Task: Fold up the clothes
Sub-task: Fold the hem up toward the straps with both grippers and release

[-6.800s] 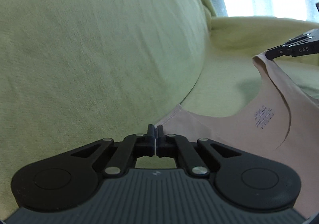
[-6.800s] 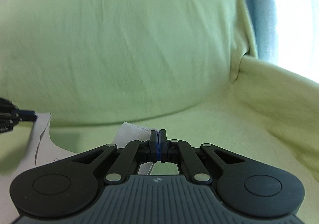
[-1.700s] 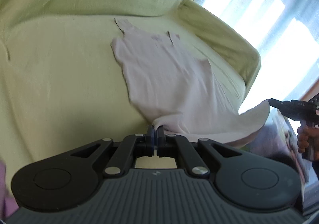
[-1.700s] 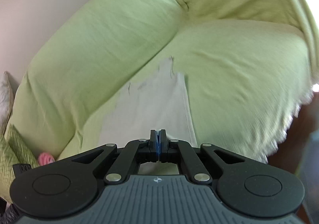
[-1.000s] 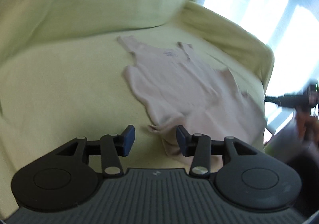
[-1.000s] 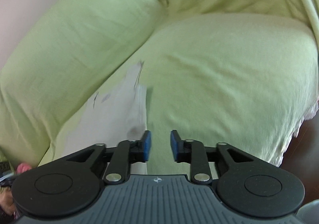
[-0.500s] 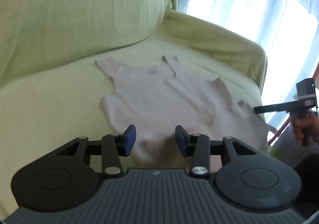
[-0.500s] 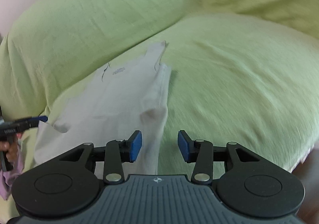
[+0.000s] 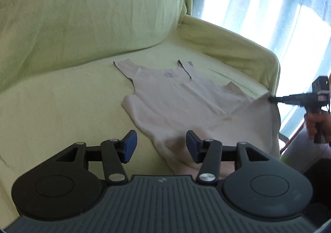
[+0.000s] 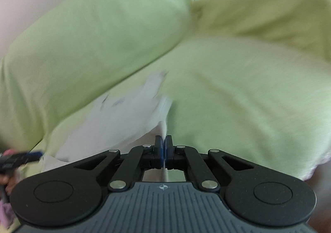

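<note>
Garment: a pale pink sleeveless tank top (image 9: 186, 98), thin soft knit, lying spread on the seat of the sofa, shoulder straps pointing toward the backrest, a small faded print inside the neckline.
Lie of the cloth: mostly flat, with a raised diagonal fold running across the chest and shallow wrinkles near the hem; the hem corner on the window side is lifted off the seat.
Left gripper (image 9: 161, 146): released, its two black fingers spread wide, blue ribbed pads (image 9: 130, 146) facing each other; it hangs above the near hem of the tank top, touching nothing that can be seen.
Right gripper (image 10: 163, 149): clenched, blue pads pressed together on a thin edge of the tank top's fabric, which runs up from between the pads into the blurred pale cloth beyond.
Right gripper from the left wrist view: a slim black beak (image 9: 293, 98) pinching the lifted hem corner, held by a hand (image 9: 315, 124) wrapped round the pistol-style handle.
Sofa (image 9: 62, 92): draped in a yellow-green woven cover, slightly creased, with a plump rounded backrest and a padded armrest beside the window.
Window: sheer bluish curtain (image 9: 258, 5) with bright light behind it, past the armrest.
Right wrist view: heavily motion-blurred; fine detail of the cloth cannot be told.
</note>
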`<state>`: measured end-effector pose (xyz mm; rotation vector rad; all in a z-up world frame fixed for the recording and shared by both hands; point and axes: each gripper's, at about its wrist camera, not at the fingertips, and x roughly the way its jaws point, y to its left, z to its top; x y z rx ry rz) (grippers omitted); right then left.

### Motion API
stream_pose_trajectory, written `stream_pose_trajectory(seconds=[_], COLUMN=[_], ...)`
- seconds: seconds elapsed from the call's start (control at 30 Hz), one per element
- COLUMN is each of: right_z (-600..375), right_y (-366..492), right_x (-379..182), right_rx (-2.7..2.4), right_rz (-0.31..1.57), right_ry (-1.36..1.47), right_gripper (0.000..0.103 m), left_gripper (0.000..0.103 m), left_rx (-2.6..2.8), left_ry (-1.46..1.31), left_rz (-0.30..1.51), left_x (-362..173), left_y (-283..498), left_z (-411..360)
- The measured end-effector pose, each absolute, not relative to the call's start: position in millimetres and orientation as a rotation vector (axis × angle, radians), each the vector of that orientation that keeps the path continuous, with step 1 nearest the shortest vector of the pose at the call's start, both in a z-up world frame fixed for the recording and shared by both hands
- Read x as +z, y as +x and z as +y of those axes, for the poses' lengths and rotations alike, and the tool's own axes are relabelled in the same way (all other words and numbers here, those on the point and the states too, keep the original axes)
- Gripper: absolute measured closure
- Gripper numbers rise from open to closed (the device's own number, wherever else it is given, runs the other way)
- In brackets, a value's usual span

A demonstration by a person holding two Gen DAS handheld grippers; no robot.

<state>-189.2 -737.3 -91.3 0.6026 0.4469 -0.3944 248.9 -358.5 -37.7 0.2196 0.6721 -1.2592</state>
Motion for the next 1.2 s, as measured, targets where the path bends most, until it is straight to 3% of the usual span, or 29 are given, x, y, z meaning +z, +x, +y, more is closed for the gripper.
stream_pose_trajectory(seconds=[0.3, 0.37, 0.43, 0.57, 0.67, 0.77, 0.83, 0.97, 1.13, 1.2], right_z=[-742, -742, -742, -744, -745, -747, -748, -752, -759, -762], right_y=[-195, -201, -203, -207, -208, -206, -205, -203, -195, -194], right_x=[-117, -123, -129, -135, -134, -133, -132, -135, -141, -143], right_rx=[-0.394, -0.388, -0.383, -0.377, -0.359, -0.332, -0.314, -0.271, -0.214, -0.201], right_rz=[0.533, 0.544, 0.545, 0.526, 0.517, 0.494, 0.480, 0.478, 0.466, 0.459], right_ry=[0.657, 0.674, 0.697, 0.736, 0.738, 0.746, 0.746, 0.751, 0.774, 0.803], right_gripper=[0.101, 0.098, 0.088, 0.088, 0.081, 0.068, 0.058, 0.056, 0.057, 0.066], left_gripper=[0.054, 0.054, 0.054, 0.054, 0.055, 0.065, 0.085, 0.098, 0.099, 0.099], left_rx=[-1.319, -1.308, -1.298, -1.277, -1.261, -1.276, -1.297, -1.328, -1.385, -1.379], left_ry=[0.265, 0.269, 0.273, 0.281, 0.266, 0.206, 0.172, 0.092, 0.010, 0.010], left_rz=[0.691, 0.712, 0.733, 0.775, 0.810, 0.847, 0.864, 0.847, 0.764, 0.762], left_x=[-47, -48, -50, -53, -55, -60, -63, -64, -52, -50], left_y=[231, 231, 231, 231, 233, 240, 244, 250, 251, 251], left_z=[-382, -386, -391, -399, -403, -408, -412, -408, -392, -390])
